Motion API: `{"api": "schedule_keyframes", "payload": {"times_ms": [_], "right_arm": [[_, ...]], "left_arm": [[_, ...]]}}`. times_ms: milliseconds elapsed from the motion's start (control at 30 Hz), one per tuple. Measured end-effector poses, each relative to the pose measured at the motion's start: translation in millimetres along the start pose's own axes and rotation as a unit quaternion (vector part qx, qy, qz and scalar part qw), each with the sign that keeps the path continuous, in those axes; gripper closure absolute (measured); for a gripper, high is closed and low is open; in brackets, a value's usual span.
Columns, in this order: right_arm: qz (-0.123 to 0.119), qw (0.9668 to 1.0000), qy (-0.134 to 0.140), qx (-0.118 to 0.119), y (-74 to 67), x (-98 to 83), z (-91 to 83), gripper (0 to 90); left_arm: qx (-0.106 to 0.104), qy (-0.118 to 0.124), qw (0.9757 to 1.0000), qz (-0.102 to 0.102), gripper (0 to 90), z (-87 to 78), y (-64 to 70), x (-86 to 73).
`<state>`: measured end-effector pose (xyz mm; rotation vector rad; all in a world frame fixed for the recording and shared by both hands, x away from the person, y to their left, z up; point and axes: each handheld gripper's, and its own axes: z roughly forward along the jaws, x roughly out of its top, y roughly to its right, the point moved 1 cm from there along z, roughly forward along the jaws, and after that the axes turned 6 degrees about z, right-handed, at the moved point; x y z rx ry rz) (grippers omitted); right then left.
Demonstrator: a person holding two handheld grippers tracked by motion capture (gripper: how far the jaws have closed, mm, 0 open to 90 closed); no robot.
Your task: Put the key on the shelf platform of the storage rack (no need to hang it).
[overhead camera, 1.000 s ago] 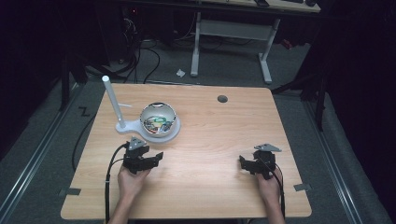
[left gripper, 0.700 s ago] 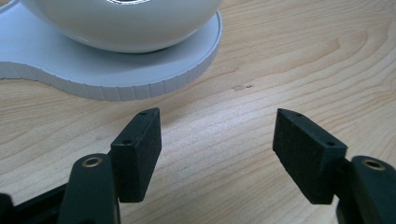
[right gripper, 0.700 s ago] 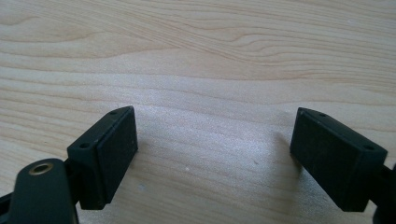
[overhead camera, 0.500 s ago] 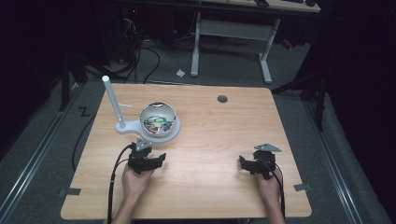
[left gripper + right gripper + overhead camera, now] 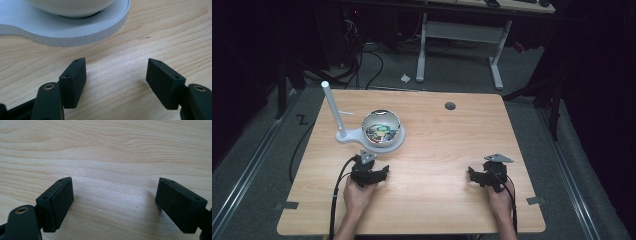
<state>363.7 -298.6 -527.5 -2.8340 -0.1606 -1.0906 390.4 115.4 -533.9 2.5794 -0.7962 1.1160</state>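
The left gripper [image 5: 371,172] rests low on the table [image 5: 437,140], jaws wide with nothing between them, just short of the white stand [image 5: 75,37]. On that stand's round base sits one bowl [image 5: 382,131] holding small colourful bits (too small to name). The right gripper [image 5: 484,176], also spread and empty, lies well apart.

Table lit from above — surroundings dark, sharp
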Motion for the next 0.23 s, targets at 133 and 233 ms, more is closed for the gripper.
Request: {"api": "schedule_keyframes", "payload": {"times_ms": [133, 233], "right_arm": [[0.0, 1.0, 0.0, 0.0, 0.0, 0.0, 0.0, 15.0], [0.0, 1.0, 0.0, 0.0, 0.0, 0.0, 0.0, 15.0]], "left_arm": [[0.001, -0.003, 0.9999, 0.014, 30.8, 1.0, 2.9, 0.5], [0.002, -0.003, 0.9999, 0.015, 30.7, 1.1, 3.1, 0.6]]}}
